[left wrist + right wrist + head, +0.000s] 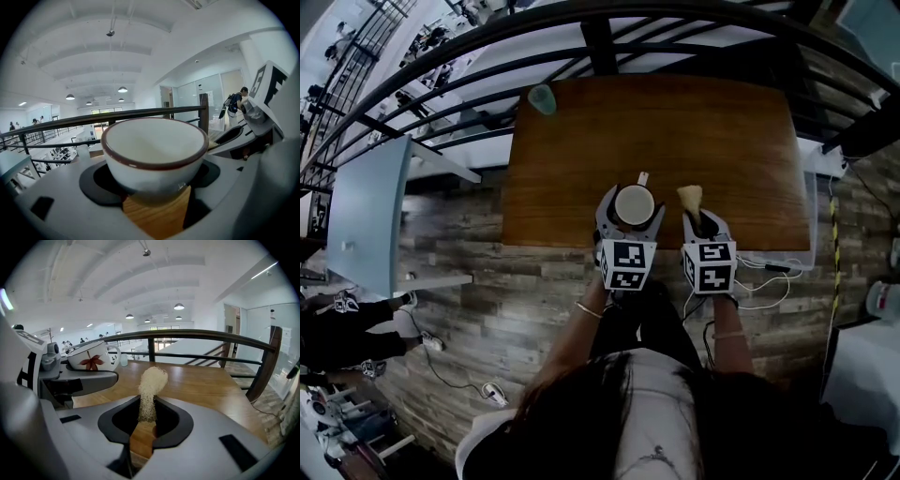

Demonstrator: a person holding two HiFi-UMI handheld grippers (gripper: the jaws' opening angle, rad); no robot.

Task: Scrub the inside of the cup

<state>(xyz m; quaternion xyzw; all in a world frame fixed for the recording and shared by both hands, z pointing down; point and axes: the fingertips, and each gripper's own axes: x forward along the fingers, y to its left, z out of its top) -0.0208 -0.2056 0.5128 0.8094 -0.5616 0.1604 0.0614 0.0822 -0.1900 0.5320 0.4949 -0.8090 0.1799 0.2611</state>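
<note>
Cup [154,150] gripped round sides by my left fingers [93,183]; my right fingers [173,420] pinch scrubber [151,390] by lower end. Risk: floppy scrubber folds at rim; hard push twists cup loose.

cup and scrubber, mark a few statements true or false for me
1. The left gripper is clamped on the white cup. True.
2. The loofah scrubber is inside the cup. False: it is beside the cup, outside it, held by the right gripper.
3. The cup bears a red leaf print. True.
4. The table is glass. False: it is wooden.
</note>
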